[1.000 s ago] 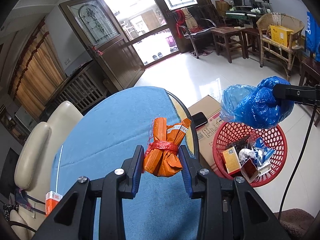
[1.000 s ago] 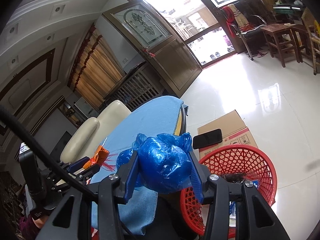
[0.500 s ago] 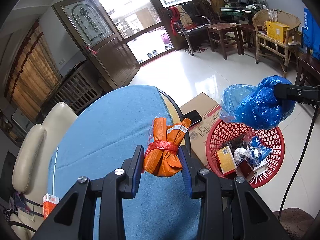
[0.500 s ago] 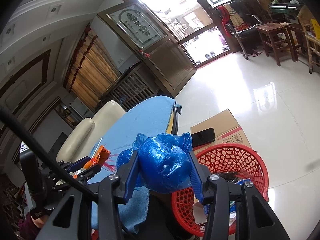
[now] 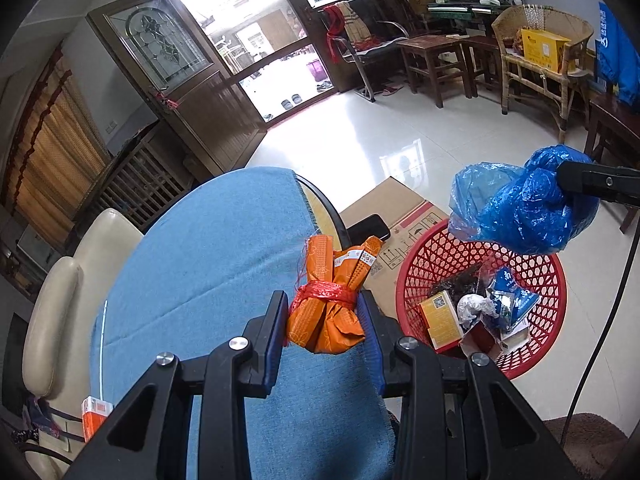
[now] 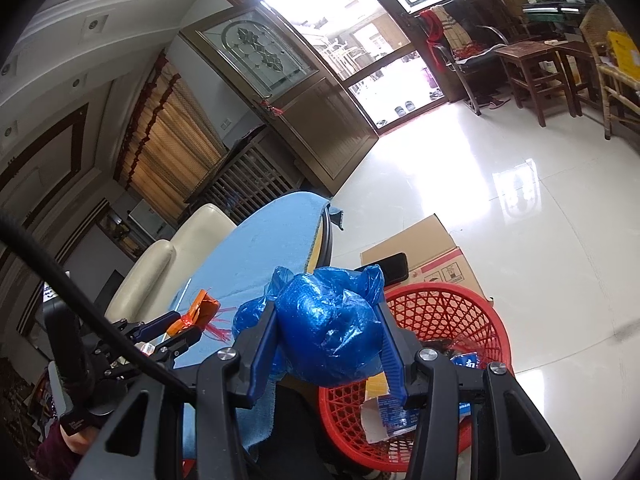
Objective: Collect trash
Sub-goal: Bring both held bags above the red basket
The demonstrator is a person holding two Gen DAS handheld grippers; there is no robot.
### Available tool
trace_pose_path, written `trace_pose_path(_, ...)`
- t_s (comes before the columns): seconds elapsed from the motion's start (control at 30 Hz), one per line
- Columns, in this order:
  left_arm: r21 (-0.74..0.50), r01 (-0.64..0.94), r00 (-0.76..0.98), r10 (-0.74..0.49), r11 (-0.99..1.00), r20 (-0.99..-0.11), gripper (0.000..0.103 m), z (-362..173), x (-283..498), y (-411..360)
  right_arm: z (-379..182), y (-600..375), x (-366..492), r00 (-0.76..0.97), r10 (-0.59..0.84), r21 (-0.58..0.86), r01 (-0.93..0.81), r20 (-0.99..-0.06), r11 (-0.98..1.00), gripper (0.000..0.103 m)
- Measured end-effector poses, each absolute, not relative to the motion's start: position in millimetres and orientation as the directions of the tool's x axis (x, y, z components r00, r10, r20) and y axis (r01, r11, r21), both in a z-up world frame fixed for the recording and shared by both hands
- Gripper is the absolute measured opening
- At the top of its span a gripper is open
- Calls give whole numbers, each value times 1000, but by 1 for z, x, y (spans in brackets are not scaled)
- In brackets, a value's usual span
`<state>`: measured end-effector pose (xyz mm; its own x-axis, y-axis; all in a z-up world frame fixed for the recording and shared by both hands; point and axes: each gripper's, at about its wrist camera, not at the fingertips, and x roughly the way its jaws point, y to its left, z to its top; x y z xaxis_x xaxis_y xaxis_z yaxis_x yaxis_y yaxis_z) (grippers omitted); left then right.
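Both hands have edged toward the red basket point(image 5: 556, 280): right gripper point(image 6: 328, 344) clamps the blue bag point(image 6: 328, 340) above its rim, left gripper point(image 5: 324, 320) clamps the orange bundle point(image 5: 328, 312) over the worktop point(image 5: 200, 260), where early release misses the basket.

Orange bundle point(image 5: 326, 312), red tie; blue crinkled bag point(image 6: 330, 342); red lattice basket point(image 5: 448, 258); blue tablecloth point(image 5: 208, 248); cream chair point(image 5: 60, 300).
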<state>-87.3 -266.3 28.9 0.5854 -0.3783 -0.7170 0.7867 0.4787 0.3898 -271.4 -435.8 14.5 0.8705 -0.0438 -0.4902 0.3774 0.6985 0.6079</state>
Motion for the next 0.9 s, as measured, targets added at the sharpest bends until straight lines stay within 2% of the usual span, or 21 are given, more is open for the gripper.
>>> trace_pose_path(0.57, 407, 813, 559, -363, 416, -746, 37, 8, -97, -298, 2, -448, -282, 857, -76, 606, 421, -510, 675, 50)
trace_pose_path(0.9, 359, 837, 510, -353, 412, -784, 37, -4, -94, -312, -12, -459, -288, 829, -112, 591, 479, -548, 649, 50)
